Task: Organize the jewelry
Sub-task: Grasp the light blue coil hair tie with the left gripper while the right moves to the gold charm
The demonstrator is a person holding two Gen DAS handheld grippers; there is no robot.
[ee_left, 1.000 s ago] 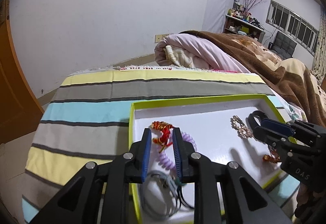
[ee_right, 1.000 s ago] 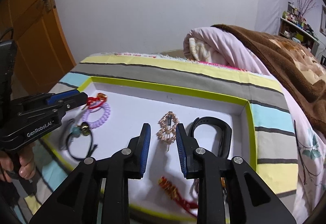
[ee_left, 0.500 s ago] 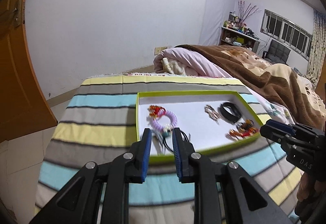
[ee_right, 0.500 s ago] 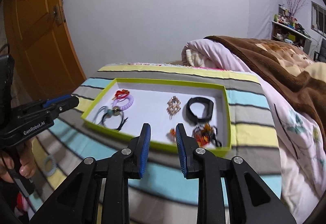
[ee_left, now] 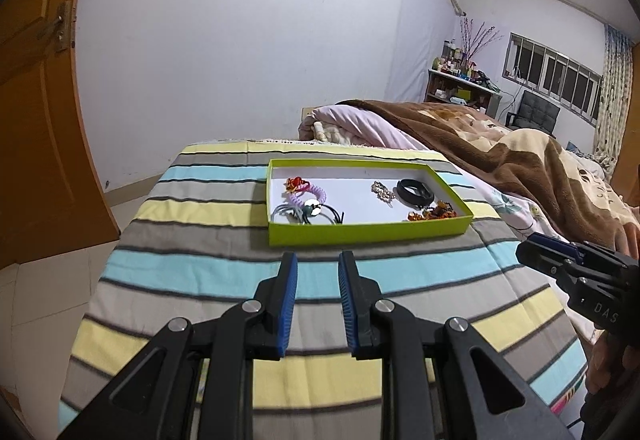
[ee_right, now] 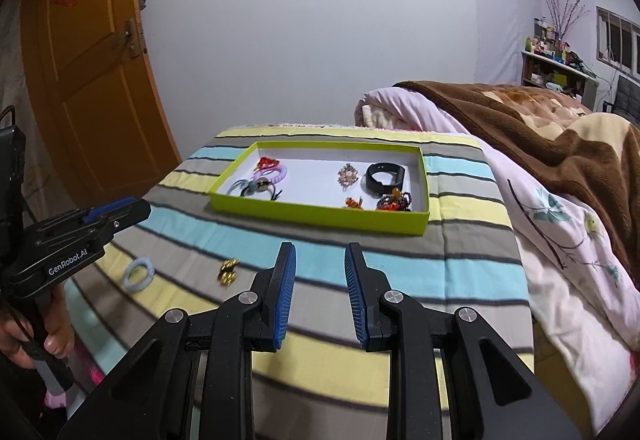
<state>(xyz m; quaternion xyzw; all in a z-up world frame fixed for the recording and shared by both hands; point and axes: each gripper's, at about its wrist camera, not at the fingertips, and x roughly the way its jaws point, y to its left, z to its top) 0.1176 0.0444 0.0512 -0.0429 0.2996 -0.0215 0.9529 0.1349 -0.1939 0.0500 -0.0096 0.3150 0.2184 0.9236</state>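
A lime-green tray [ee_left: 368, 231] [ee_right: 320, 217] with a white floor lies on the striped bedspread [ee_left: 240, 272]. Inside it are a red ornament [ee_left: 296, 184], a purple coil hair tie [ee_left: 316, 196], dark hair ties [ee_left: 320, 215], a gold brooch [ee_right: 347, 174], a black band [ee_right: 385, 178] and orange beads [ee_right: 394, 201]. On the spread outside the tray lie a pale blue hair tie [ee_right: 139, 274] and a small gold piece [ee_right: 227, 271]. My left gripper [ee_left: 318, 260] [ee_right: 136, 210] and right gripper [ee_right: 320, 252] [ee_left: 528, 250] hover short of the tray, both open with nothing between the fingers.
A brown blanket [ee_left: 500, 156] and a pink quilt [ee_right: 560, 260] are heaped on the bed to the right. An orange door [ee_right: 92, 80] stands at the left, a shelf [ee_left: 460, 84] and a window by the far wall. A hand [ee_right: 44, 336] holds the left gripper's handle.
Both grippers have drawn back from over the tray and risen a little. The tray now sits farther ahead, and the loose blue hair tie and gold piece have come into view.
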